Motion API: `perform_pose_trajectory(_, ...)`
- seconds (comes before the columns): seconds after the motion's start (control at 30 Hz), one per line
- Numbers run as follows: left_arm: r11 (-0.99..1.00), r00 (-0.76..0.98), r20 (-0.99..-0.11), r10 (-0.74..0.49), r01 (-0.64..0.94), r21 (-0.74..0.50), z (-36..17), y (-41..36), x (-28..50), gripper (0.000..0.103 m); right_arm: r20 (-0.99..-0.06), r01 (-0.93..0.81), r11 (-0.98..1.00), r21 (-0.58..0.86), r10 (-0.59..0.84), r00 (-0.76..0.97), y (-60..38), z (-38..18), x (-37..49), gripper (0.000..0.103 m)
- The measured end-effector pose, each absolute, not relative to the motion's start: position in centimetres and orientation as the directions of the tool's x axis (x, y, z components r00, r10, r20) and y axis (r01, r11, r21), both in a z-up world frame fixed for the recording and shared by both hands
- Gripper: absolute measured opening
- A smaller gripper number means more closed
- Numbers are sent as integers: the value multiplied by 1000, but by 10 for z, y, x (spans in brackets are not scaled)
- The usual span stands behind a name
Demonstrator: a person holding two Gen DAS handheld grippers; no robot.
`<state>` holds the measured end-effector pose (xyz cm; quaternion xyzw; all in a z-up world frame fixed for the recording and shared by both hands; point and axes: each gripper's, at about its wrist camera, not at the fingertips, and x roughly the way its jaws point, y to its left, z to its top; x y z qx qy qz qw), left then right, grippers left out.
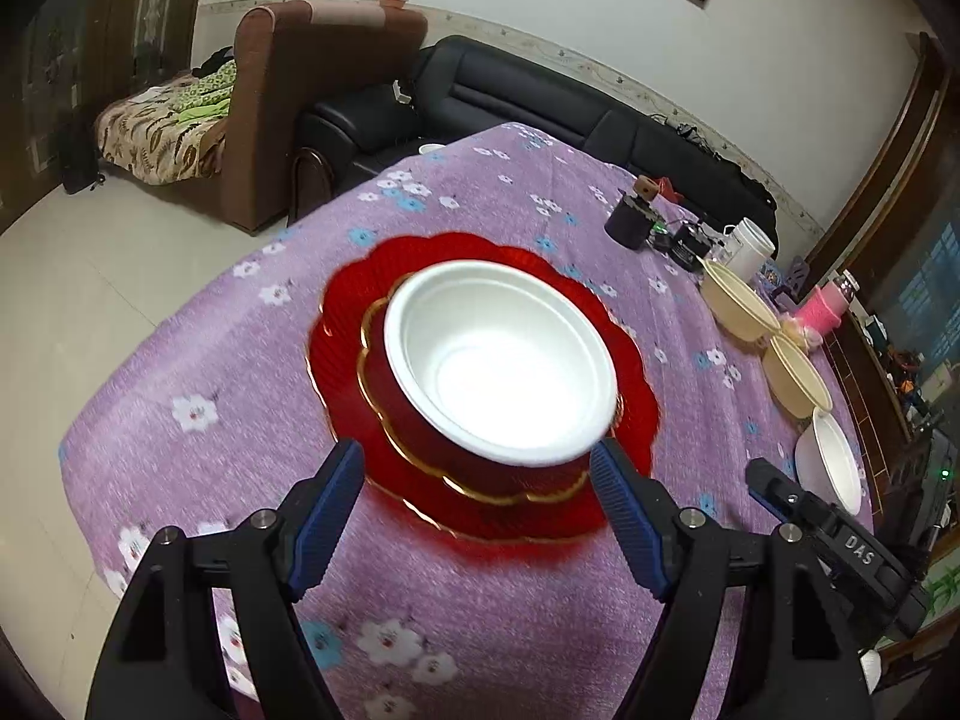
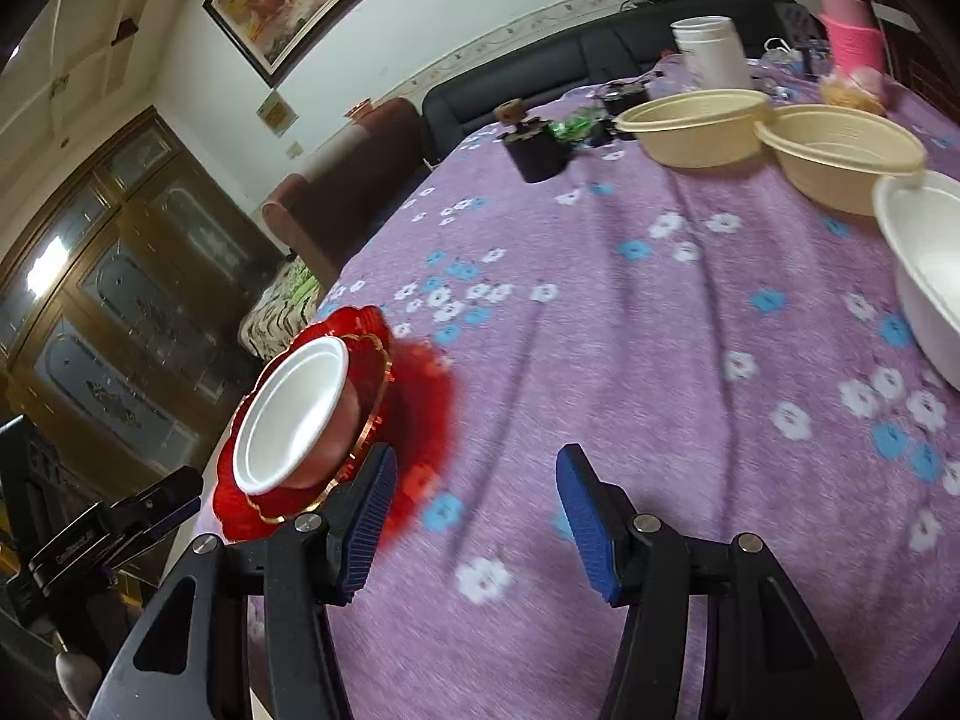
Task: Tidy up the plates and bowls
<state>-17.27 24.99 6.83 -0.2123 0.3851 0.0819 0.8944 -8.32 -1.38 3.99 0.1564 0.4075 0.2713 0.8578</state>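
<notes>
- I see open purple tablecloth [image 2: 630, 372] ahead of my right gripper [image 2: 477, 516]; nothing lies between its fingers.
- A stack of red plates [image 1: 480, 504] with a white bowl [image 1: 501, 360] blocks my left gripper [image 1: 480, 516].
- Two beige bowls [image 2: 696, 126], another white bowl [image 2: 924, 264] and a white jar [image 2: 711, 51] crowd the right edge.

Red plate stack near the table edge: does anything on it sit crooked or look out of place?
Yes. The white bowl leans toward one side inside the red bowl instead of sitting level. The red plate beneath lies flat. Nothing looks spilled or broken. Both grippers are open and hold nothing.
</notes>
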Motion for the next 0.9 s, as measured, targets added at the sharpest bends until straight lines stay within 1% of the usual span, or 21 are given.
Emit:
perform_pose_trajectory(0.13, 898, 679, -734, -27, -306, -316, 63, 241, -177, 77, -605, -333, 807, 487, 587, 538, -32, 45, -87, 60)
perform_pose_trajectory(0.23, 910, 680, -733, -11, -296, -289, 67, 232, -180, 77, -586, -330, 808, 489, 584, 562, -47, 52, -88, 60)
perform_pose_trajectory(0.37, 937, 705, -709, 14, -258, -237, 80, 213, -184, 77, -561, -314, 810, 495, 574, 597, -76, 62, -86, 60)
perform_pose_trajectory(0.47, 959, 725, -688, 21, -210, -191, 89, 192, -184, 78, -536, -269, 825, 497, 535, 653, -106, 74, -80, 60)
perform_pose_trajectory(0.57, 974, 726, -687, -12, -146, -171, 91, 169, -179, 79, -507, -186, 838, 513, 470, 723, -147, 84, -72, 60)
perform_pose_trajectory(0.63, 982, 721, -692, -32, -106, -156, 90, 154, -176, 79, -487, -109, 847, 519, 399, 777, -179, 89, -68, 60)
perform_pose_trajectory(0.7, 986, 713, -700, -46, -78, -145, 88, 141, -172, 79, -482, -38, 863, 504, 317, 817, -202, 92, -64, 64)
perform_pose_trajectory(0.8, 989, 694, -717, -63, -52, -137, 82, 126, -164, 79, -506, 89, 879, 469, 184, 843, -233, 86, -52, 65)
perform_pose_trajectory(0.9, 991, 671, -737, -75, -30, -129, 76, 113, -158, 79, -545, 170, 873, 457, 124, 829, -254, 65, -41, 65)
